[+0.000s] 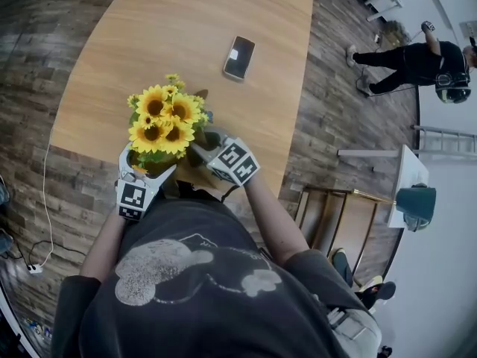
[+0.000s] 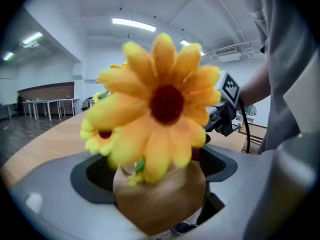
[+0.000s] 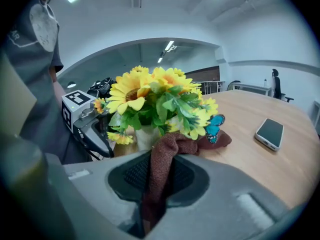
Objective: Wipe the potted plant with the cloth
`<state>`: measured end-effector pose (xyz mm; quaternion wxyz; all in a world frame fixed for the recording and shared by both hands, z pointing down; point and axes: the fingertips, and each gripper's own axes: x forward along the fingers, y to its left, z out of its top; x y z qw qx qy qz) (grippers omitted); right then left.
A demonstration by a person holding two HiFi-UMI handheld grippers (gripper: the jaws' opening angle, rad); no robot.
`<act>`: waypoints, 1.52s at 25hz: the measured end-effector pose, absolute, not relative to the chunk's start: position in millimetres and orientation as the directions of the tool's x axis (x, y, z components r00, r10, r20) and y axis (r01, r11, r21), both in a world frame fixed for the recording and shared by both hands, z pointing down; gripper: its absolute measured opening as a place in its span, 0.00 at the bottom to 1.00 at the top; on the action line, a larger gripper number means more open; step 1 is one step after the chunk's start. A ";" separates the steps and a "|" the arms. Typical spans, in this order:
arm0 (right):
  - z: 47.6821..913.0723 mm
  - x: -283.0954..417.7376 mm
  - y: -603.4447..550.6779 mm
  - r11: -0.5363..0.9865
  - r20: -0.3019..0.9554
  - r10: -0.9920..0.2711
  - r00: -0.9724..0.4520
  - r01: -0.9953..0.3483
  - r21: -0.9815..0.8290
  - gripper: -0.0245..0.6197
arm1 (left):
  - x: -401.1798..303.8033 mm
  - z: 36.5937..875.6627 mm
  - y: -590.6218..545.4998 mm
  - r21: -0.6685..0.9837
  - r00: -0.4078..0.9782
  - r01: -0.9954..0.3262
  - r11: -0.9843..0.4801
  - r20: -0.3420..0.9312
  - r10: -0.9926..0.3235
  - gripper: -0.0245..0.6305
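While my left gripper (image 1: pixel 149 161) holds its jaws spread as wide as they go, the brown pot (image 2: pixel 160 199) of the potted plant (image 1: pixel 162 121) sits between them, with a gap showing beside one pad. One big sunflower (image 2: pixel 162 109) fills that gripper's view and blocks what lies behind it. My right gripper (image 3: pixel 157 181) has its jaws clamped on the rust-brown cloth (image 3: pixel 167 154), whose far end reaches the plant's foot on the worktop (image 1: pixel 186 28), just beside a blue butterfly (image 3: pixel 214 126). A phone (image 1: pixel 239 57) lies farther out, well apart. A person (image 1: pixel 414 62) stands across the room.
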<state>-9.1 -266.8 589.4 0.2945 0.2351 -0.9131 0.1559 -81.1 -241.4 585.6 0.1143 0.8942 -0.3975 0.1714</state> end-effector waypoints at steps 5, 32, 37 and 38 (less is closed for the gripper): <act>590.6 -15.9 -253.7 0.847 0.603 -0.326 -0.728 -0.509 -0.157 0.12 | -74.0 575.3 -264.0 0.014 0.564 -0.797 -0.604 0.373 -0.736 0.87; 578.0 3.5 -321.7 0.863 0.606 -0.381 -0.699 -0.504 -0.039 0.12 | -90.3 572.1 -284.0 0.012 0.682 -0.688 -0.726 0.352 -0.641 0.72; 579.9 -22.3 -330.6 0.897 0.605 -0.316 -0.731 -0.437 -0.059 0.12 | -91.9 572.4 -281.0 0.004 0.747 -0.600 -0.800 0.360 -0.559 0.72; 579.6 -25.7 -333.5 0.904 0.609 -0.305 -0.732 -0.423 -0.055 0.12 | -91.8 572.4 -280.1 0.005 0.758 -0.584 -0.811 0.362 -0.543 0.72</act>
